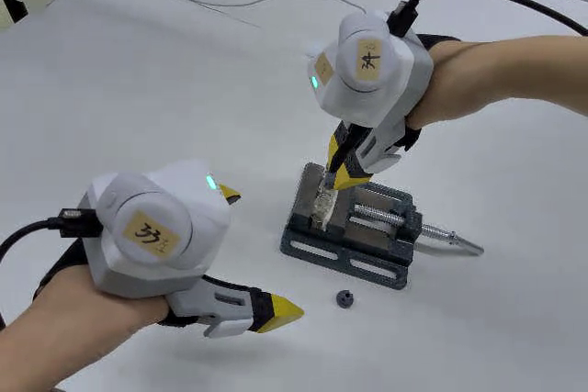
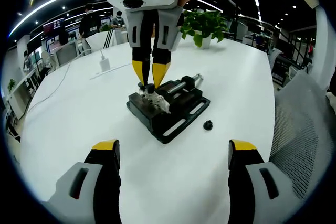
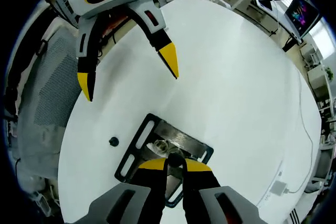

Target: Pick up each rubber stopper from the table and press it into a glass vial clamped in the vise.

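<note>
Right gripper (image 3: 175, 165) above vise (image 1: 360, 243), tips pinched on stopper (image 3: 176, 159), right over clamped vial (image 1: 323, 207). Left gripper (image 2: 173, 146) spread wide, holding nothing, near vise front. Second stopper (image 1: 344, 298) on table (image 1: 184, 89) just beside vise (not touching base).

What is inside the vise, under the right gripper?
A glass vial is clamped in the vise. The right gripper, shut on a dark stopper, covers the vial's mouth, so its inside cannot be seen.
</note>
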Motion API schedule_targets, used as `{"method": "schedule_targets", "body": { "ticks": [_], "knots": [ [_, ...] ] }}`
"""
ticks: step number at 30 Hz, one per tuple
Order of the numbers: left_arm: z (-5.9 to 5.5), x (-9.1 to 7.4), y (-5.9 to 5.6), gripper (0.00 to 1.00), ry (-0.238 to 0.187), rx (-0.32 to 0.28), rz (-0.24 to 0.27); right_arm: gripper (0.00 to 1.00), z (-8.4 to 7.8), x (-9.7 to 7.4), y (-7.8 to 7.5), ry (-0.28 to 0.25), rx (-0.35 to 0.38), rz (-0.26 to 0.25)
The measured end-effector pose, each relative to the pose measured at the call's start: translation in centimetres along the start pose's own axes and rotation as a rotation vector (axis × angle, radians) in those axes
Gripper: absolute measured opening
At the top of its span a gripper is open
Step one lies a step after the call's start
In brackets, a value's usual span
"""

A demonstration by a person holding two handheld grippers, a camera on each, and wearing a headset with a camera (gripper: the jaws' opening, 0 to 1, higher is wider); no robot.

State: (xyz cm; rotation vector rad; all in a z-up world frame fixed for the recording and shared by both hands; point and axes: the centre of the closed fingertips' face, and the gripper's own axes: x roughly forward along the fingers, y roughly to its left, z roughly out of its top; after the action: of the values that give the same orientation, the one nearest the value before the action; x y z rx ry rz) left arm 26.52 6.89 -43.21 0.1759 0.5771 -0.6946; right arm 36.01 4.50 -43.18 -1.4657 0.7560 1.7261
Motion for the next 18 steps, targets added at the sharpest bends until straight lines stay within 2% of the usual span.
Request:
{"method": "schedule_targets", "body": {
  "ticks": [5, 13, 18],
  "knots": [
    [-0.36, 0.03, -0.14, 0.84, 0.004, -0.011, -0.003, 0.07, 0.0, 0.2, -0.13, -0.001, 0.014, -0.003],
    [-0.39, 0.12, -0.27, 0.84, 0.0, -0.021, -0.008, 0.07, 0.07, 0.13, 0.09, 0.036, 0.016, -0.009],
    [-0.5, 0.23, -0.34, 0.84, 0.001, -0.024, -0.011, 0.06, 0.1, 0.18, 0.04, 0.052, 0.059, -0.011]
  ]
}}
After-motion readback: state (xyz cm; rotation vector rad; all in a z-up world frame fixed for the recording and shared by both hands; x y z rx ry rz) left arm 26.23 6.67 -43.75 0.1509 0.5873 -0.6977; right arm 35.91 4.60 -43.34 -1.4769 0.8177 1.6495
